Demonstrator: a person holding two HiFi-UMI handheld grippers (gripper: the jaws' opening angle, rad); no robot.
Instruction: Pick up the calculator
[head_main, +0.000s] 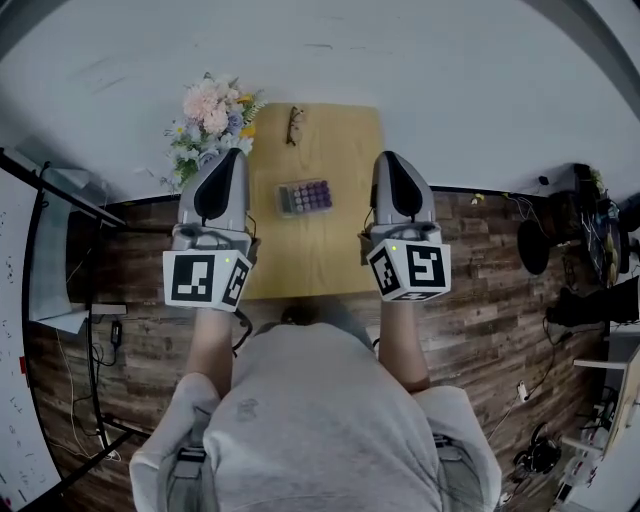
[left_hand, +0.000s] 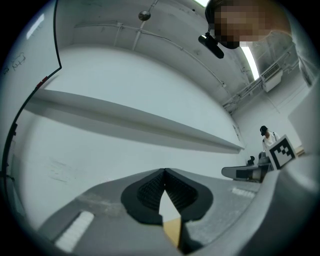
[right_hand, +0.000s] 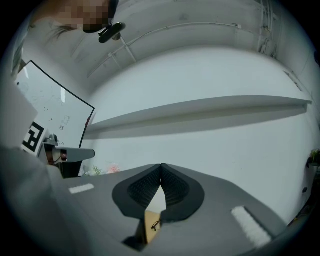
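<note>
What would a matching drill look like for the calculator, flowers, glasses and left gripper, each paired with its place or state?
Things:
1. calculator
2. flowers
3. glasses
4. left gripper

Places or states:
A. at the far left corner of the table
B. shut, holding nothing
C. flat on the middle of the table
D. at the table's far edge, beside the flowers

Pairs: 1-C, 2-A, 3-D, 4-B

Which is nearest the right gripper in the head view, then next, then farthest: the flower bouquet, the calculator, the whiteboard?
From the right gripper:
1. Calculator, on the table, just left of it.
2. Flower bouquet, at the table's far left corner.
3. Whiteboard, at the view's left edge.
</note>
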